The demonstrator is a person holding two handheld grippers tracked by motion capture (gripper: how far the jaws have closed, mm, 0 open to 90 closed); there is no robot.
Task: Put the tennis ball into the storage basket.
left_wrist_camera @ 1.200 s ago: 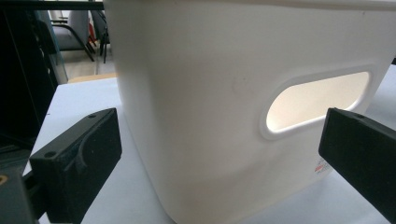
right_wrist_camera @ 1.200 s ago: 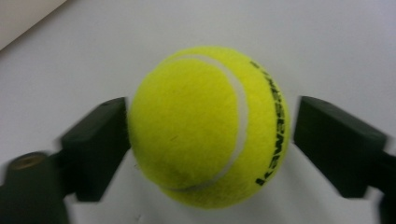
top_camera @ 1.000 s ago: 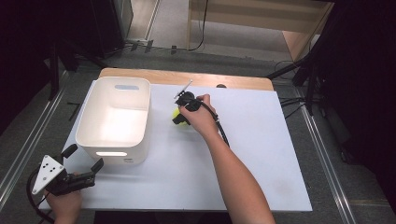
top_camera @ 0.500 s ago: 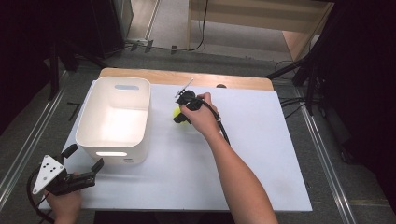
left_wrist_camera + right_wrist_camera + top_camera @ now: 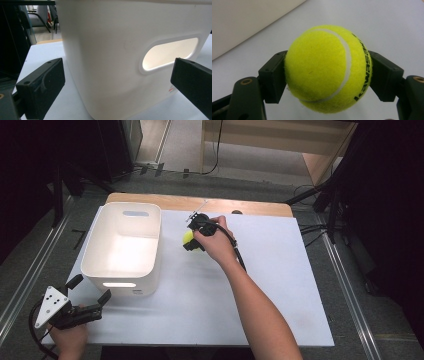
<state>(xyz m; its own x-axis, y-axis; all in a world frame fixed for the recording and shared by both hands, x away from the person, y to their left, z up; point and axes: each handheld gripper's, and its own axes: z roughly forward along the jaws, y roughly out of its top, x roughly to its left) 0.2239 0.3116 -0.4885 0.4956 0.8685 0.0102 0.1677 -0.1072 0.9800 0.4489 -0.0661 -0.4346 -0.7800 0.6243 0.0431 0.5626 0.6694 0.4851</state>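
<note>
A yellow tennis ball [image 5: 328, 68] sits clamped between the two black jaws of my right gripper [image 5: 328, 75]. In the high view the ball [image 5: 188, 237] hangs just right of the white bin [image 5: 125, 247], with the right gripper [image 5: 191, 241] shut on it and a hand wrapped over the top. My left gripper [image 5: 90, 292] rests at the table's near left corner, open and empty. In the left gripper view its jaws stand wide apart in front of the bin's near wall [image 5: 120, 50] and its oval handle slot [image 5: 170, 53].
A white sheet [image 5: 260, 285] covers the table, with a strip of bare wood [image 5: 200, 202] along the far edge. Metal rails [image 5: 25, 270] run along both sides. A black cable [image 5: 237, 252] trails from the right gripper along the forearm.
The right gripper has tilted and shifted slightly toward the bin with the ball in it. The left gripper has stayed put.
</note>
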